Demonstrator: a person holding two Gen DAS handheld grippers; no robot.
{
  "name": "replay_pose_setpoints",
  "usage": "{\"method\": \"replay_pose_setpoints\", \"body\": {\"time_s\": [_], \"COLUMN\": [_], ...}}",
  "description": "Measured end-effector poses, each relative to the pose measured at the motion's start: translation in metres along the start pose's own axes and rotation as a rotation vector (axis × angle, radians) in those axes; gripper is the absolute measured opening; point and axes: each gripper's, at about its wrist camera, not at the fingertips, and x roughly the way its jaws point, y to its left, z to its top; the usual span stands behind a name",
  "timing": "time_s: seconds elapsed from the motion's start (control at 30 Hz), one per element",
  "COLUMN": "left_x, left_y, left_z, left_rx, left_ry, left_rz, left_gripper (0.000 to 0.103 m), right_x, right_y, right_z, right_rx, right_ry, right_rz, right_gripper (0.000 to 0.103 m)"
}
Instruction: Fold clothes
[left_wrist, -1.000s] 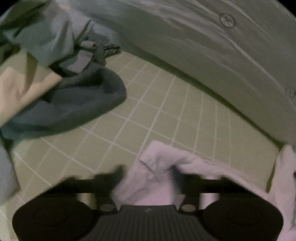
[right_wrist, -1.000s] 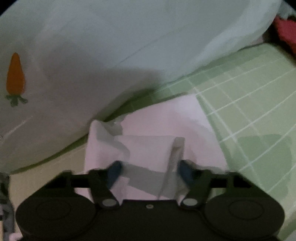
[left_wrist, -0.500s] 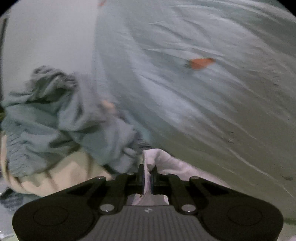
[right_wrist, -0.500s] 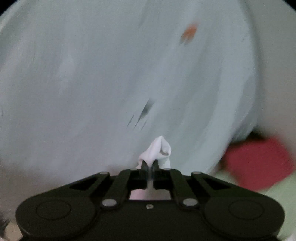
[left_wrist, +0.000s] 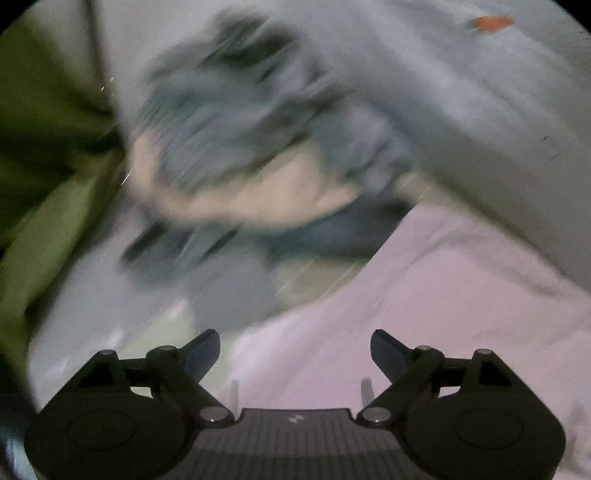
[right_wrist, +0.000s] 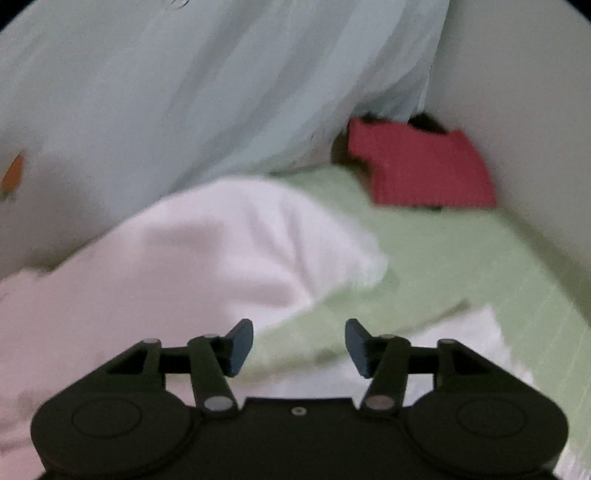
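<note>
A pale pink-white garment (left_wrist: 443, 302) lies spread on the green checked sheet, ahead and to the right of my left gripper (left_wrist: 295, 354), which is open and empty. In the right wrist view the same garment (right_wrist: 207, 251) lies bunched to the left, with another white part (right_wrist: 469, 343) at the lower right. My right gripper (right_wrist: 299, 343) is open and empty above the green sheet (right_wrist: 424, 266).
A blurred pile of blue-grey and beige clothes (left_wrist: 240, 147) lies ahead of the left gripper. A large pale blue pillow with carrot prints (right_wrist: 184, 92) stands behind. A red folded cloth (right_wrist: 421, 166) lies by the wall. Green fabric (left_wrist: 44, 184) is at the left.
Both grippers were shut on the pink-white garment half a second ago; both have opened and let it go. The garment now lies on the sheet. The views swung downward.
</note>
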Motion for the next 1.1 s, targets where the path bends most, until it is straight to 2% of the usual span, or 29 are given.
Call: {"method": "replay_pose_setpoints", "body": {"time_s": [0.1,0.23,0.3,0.33,0.4,0.47,0.7,0.87,1.03,1.1], "left_x": [0.004,0.012,0.014,0.014,0.013,0.012,0.005,-0.002,-0.012,-0.016], "left_y": [0.028,0.040,0.039,0.038,0.036,0.036,0.056,0.093,0.110,0.117], "left_z": [-0.023,-0.040,-0.044,-0.046,-0.049,-0.051,-0.057,-0.064,-0.073,-0.077], "left_rx": [-0.068,-0.129,-0.137,-0.137,-0.122,-0.095,-0.070,-0.102,-0.086,-0.079], "left_ry": [0.080,0.136,0.152,0.151,0.151,0.145,0.109,0.096,0.102,0.105], "left_rz": [0.022,-0.042,-0.091,-0.113,-0.140,-0.141,-0.115,-0.038,0.030,0.057], "left_gripper": [0.089,0.089,0.083,0.077,0.027,0.003,0.004,0.004,0.005,0.010], "right_x": [-0.010,-0.023,-0.032,-0.036,-0.046,-0.056,-0.067,-0.075,-0.079,-0.077], "right_y": [0.007,0.011,0.016,0.018,0.021,0.022,0.011,0.012,0.002,-0.007], "right_z": [-0.019,-0.037,-0.042,-0.043,-0.047,-0.052,-0.073,-0.086,-0.099,-0.100], "right_rx": [-0.018,-0.047,-0.063,-0.071,-0.086,-0.099,-0.066,-0.108,-0.135,-0.118], "right_ry": [0.039,0.067,0.065,0.062,0.056,0.050,0.075,0.079,0.098,0.108], "right_rz": [0.032,0.072,0.085,0.091,0.101,0.101,0.075,0.077,0.092,0.103], "right_gripper": [0.064,0.068,0.070,0.070,0.071,0.071,0.071,0.071,0.071,0.071]}}
